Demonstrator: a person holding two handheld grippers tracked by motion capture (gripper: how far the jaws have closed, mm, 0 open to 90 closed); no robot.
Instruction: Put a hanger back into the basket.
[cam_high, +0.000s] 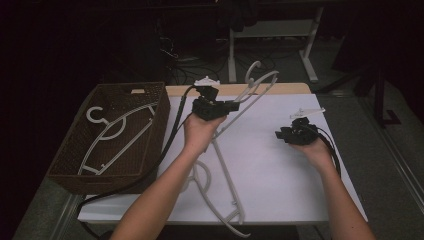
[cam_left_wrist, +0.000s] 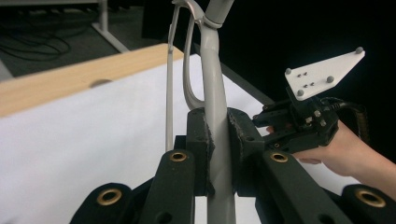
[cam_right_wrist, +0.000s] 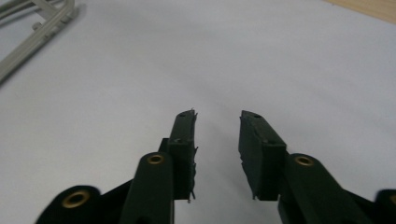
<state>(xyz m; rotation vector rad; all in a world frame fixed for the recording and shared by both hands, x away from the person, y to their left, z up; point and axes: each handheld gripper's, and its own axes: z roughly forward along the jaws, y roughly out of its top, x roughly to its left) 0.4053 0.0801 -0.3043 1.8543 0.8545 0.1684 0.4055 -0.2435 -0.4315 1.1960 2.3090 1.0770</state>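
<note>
I have the left gripper (cam_high: 235, 106) clamped on a pale grey plastic clothes hanger (cam_high: 252, 87). In the left gripper view both black pads (cam_left_wrist: 201, 140) press against the hanger's arm (cam_left_wrist: 215, 116), which runs up between the jaws. In the high view this hanger is lifted off the white table cover (cam_high: 280, 170), tilted, with its hook toward the far edge of the table.

My right gripper (cam_high: 279, 135) is apart from the hanger, low over the right part of the white cover. In the right gripper view (cam_right_wrist: 217, 128) its jaws stand apart with bare cover between them; nothing is held. In the left gripper view the right gripper (cam_left_wrist: 261, 128) shows just beside the held hanger's arm, with its grey three-cornered plate (cam_left_wrist: 324, 72) on top.

A second pale grey plastic hanger (cam_high: 225, 200) lies flat on the white cover near the front edge, partly beneath my left forearm (cam_high: 160, 195). Its end appears at the upper left of the right gripper view (cam_right_wrist: 37, 28).

A dark brown woven basket (cam_high: 160, 117) stands at the left of the table, just beside the white cover. A third pale hanger (cam_high: 117, 135) lies inside it.

A strip of light wooden tabletop (cam_high: 260, 89) shows along the far edge.
</note>
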